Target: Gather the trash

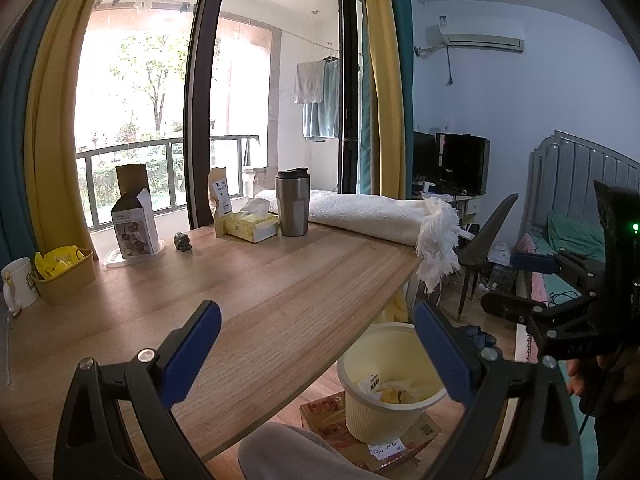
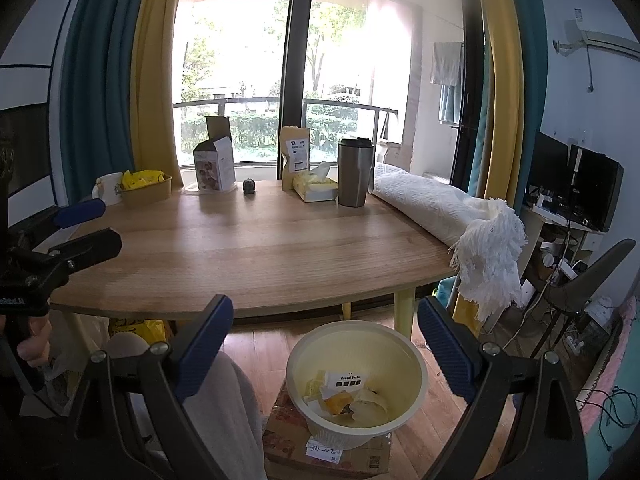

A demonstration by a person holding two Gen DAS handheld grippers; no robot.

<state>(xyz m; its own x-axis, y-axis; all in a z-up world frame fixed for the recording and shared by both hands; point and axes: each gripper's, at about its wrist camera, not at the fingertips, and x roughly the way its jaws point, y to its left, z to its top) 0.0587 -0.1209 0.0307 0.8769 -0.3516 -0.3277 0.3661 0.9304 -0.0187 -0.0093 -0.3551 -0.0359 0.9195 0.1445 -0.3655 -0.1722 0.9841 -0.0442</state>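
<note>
1. Both tongs, left gripper (image 1: pixel 316 354) and right gripper (image 2: pixel 324 350), gape wide, holding nothing.
2. Trash (image 2: pixel 344 394) lies in the yellow bin (image 2: pixel 416 368) under the table's (image 2: pixel 256 248) near edge.
3. Judged nearly done: scan the table's far edge before any grab.

left gripper (image 1: pixel 316 352) jaws apart, empty; right gripper (image 2: pixel 325 354) likewise.

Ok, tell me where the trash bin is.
The trash bin sits on a cardboard box on the floor, just off the wooden table's front edge, low centre in the right wrist view.
</note>
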